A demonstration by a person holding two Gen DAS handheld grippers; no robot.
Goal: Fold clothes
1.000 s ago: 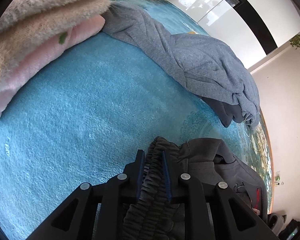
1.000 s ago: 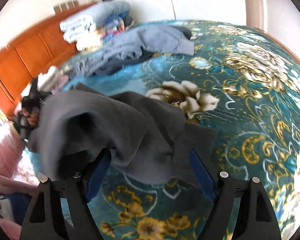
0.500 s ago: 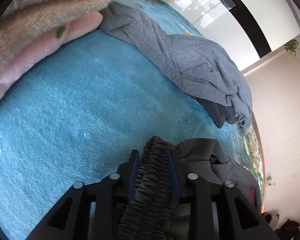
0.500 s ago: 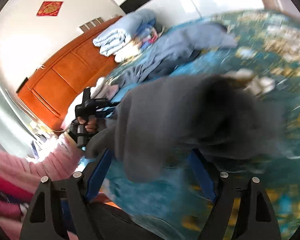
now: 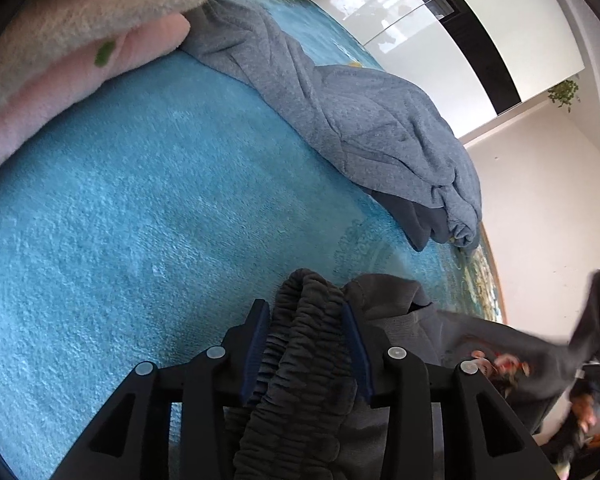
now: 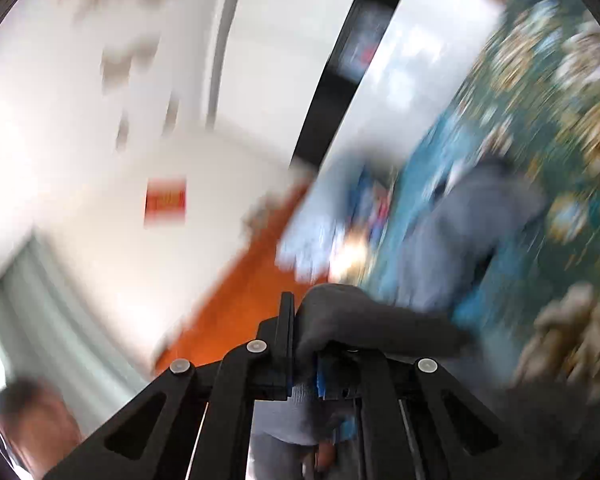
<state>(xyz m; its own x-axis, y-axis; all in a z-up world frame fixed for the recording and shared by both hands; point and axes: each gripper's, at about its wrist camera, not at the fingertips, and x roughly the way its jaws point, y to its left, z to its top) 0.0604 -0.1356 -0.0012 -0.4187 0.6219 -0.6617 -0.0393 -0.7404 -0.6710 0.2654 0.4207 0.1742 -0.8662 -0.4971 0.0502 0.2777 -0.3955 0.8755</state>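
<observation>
Left wrist view skims low over the blue carpet (image 5: 148, 208); right wrist view tilts up, blurred.

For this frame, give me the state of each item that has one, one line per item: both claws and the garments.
Left claw: shut on the gathered waistband.
Right claw: shut on dark grey fabric; the view is heavily motion-blurred.
Dark grey pants: held by the elastic waistband, the rest trailing off to the right, unfolded.
Grey sweatshirt: lying crumpled on the blue blanket, unfolded.
Pink fleece: lying at the blanket's edge, a beige one on top.
</observation>
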